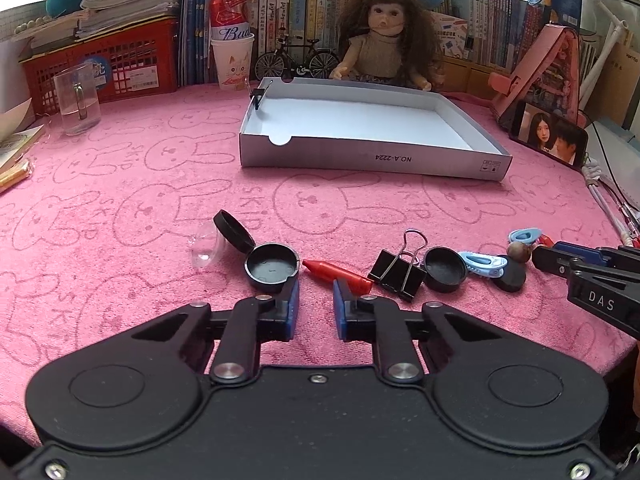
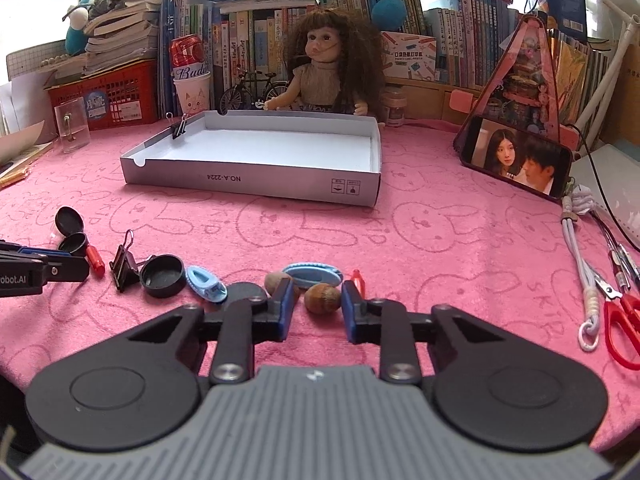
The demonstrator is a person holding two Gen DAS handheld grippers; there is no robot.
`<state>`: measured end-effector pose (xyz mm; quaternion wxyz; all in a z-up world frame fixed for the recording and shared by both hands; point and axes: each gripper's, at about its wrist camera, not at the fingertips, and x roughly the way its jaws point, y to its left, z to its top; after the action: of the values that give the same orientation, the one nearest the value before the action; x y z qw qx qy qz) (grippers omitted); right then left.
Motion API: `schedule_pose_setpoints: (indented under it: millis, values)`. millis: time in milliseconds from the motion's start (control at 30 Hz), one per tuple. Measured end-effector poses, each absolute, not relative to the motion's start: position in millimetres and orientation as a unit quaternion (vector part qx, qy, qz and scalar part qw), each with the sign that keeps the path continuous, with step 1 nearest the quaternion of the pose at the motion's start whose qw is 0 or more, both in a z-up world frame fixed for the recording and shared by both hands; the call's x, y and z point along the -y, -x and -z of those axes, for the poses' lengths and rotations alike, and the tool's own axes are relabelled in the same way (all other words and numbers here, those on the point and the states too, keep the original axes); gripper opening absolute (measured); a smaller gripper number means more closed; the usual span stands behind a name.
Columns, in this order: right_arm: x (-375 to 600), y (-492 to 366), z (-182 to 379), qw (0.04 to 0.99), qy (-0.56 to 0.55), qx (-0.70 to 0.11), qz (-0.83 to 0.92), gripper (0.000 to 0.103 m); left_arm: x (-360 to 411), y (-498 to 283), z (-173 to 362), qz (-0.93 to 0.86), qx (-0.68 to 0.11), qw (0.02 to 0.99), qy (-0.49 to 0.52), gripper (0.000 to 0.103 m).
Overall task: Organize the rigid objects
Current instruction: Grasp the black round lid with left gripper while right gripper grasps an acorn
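Pink rabbit-print cloth over the counter (image 1: pixel 120 200); wall of books behind, doll (image 1: pixel 384 40) seated at the back. Shallow white cardboard box (image 1: pixel 360 160) mid-counter, nearly empty, one small binder clip clamped on its left wall. Loose items in a row near the front edge: open black case (image 1: pixel 272 266), red crayon (image 1: pixel 336 274), black binder clip (image 1: pixel 396 272), black cap (image 1: pixel 444 268), blue clips (image 2: pixel 206 284), brown nut (image 2: pixel 322 298), with a second nut just behind it. Left gripper (image 1: pixel 316 288) low over the cloth, pitched downward, fingers drawn in to a narrow gap; left pad against the case rim, right pad overlapping the crayon body; cannot tell whether either is actually pinched. Right gripper (image 2: pixel 318 290) likewise angled down at the right end of the row, fingers closed in on the brown nut, pads at both its flanks, nut resting on the cloth. Red scissors (image 2: pixel 620 320) and phone (image 2: pixel 516 168) well apart at far right.
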<state>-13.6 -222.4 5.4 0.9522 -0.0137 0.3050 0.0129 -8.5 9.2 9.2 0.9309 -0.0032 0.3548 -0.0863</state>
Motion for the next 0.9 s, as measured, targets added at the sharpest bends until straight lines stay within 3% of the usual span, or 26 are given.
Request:
schedule_pose_setpoints:
  millis: [200, 233, 333, 433, 533, 633, 900]
  values:
    - [224, 8, 1, 0.95, 0.009, -0.312, -0.013, 0.03, -11, 9, -10, 0.061, -0.34, 0.938, -0.013, 0.019]
    - [223, 8, 1, 0.95, 0.01, -0.311, -0.013, 0.034, -12, 9, -10, 0.055, -0.337, 0.94, -0.014, 0.02]
    - [221, 5, 2, 0.951, 0.012, -0.308, -0.011, 0.037, -15, 7, -9, 0.037, -0.331, 0.943, -0.017, 0.031]
    - [220, 5, 2, 0.952, 0.014, -0.306, -0.01, 0.037, -17, 4, -6, 0.023, -0.329, 0.944, -0.023, 0.035]
    - [219, 5, 3, 0.953, 0.016, -0.303, -0.009, 0.037, -17, -1, -1, 0.017, -0.331, 0.943, -0.031, 0.036]
    - [217, 5, 4, 0.953, 0.02, -0.301, -0.007, 0.028, -16, -6, 0, 0.02, -0.325, 0.945, -0.03, 0.035]
    - [219, 5, 0, 0.953, 0.012, -0.302, -0.007, 0.027, -14, -14, -2, 0.035, -0.319, 0.947, -0.014, 0.03]
